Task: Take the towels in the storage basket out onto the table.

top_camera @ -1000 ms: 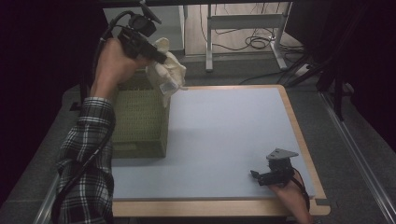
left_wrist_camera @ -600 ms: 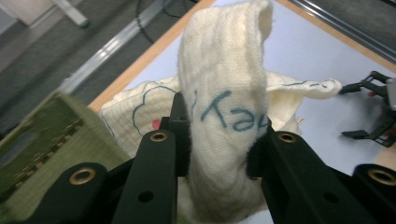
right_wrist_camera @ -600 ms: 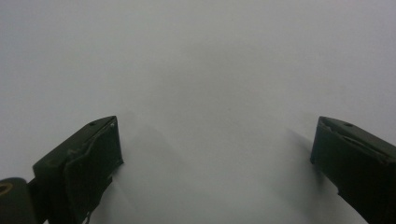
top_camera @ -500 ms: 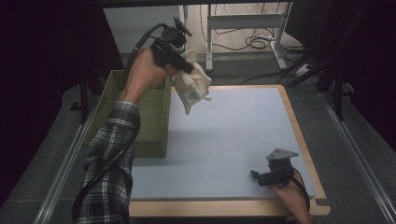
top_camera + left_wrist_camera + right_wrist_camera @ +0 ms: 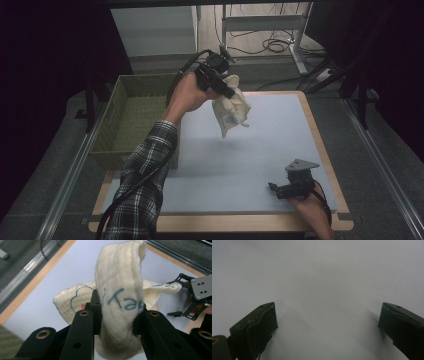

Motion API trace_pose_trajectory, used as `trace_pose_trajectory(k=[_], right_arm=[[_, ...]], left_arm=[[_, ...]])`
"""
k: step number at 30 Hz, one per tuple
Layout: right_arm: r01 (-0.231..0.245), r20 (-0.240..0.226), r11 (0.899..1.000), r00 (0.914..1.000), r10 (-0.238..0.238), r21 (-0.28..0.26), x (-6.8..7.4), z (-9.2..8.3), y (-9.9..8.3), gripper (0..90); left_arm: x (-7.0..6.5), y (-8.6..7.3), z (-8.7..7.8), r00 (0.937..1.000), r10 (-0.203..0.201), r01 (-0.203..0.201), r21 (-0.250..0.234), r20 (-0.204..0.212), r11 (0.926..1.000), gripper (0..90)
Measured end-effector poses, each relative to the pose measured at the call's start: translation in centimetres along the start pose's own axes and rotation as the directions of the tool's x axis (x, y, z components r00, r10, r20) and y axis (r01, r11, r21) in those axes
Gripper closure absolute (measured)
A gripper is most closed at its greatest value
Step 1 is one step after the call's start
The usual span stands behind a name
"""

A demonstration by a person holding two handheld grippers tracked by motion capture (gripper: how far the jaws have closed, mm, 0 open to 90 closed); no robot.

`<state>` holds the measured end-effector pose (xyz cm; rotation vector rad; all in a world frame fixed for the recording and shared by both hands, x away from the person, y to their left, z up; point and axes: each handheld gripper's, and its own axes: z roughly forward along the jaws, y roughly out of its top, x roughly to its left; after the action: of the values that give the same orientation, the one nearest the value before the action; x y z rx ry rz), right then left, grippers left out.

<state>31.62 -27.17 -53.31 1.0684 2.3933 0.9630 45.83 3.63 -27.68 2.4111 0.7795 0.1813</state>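
Note:
A cream knitted cloth (image 5: 231,111) with blue stitching hangs in the air over the back of the table. My left gripper (image 5: 226,91) is shut on its upper part. In the left gripper view the cloth (image 5: 120,290) bulges up between the two pads, which press into it on both sides around my left gripper (image 5: 117,323). My right gripper (image 5: 274,189) rests low at the table's front right, held by a hand. Its jaws stand wide apart over bare mat, with nothing at my right gripper (image 5: 328,315). It also shows farther off as my right gripper (image 5: 178,298).
A green woven basket (image 5: 121,86) stands at the table's left edge, beside the plaid sleeve (image 5: 145,175). The pale blue mat (image 5: 235,165) has a wooden border. Metal rails run along both sides, and cables lie on the floor behind.
My left hand has swung right and down with the cloth, from above the basket's far corner to over the mat. The right gripper has stayed put.

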Motion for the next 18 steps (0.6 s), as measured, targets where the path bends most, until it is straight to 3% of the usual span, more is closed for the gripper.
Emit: trace_pose_trajectory(k=[8,15,18], right_arm=[[0.000,0.000,1.000,1.0000,0.000,-0.001,0.0,0.0,0.0,1.9],[0.002,0.001,1.000,1.0000,-0.002,-0.001,0.0,0.0,0.0,1.9],[0.002,0.001,1.000,1.0000,-0.002,-0.001,0.0,0.0,0.0,1.9]], left_arm=[[-0.6,-0.5,3.9,0.9993,0.025,-0.025,0.010,0.027,0.9996,70.3],[-0.7,-2.3,8.3,0.9982,0.045,-0.047,0.047,0.040,0.9978,69.4],[-0.9,-2.8,9.3,0.9977,0.057,-0.059,0.059,0.037,0.9965,68.9]])
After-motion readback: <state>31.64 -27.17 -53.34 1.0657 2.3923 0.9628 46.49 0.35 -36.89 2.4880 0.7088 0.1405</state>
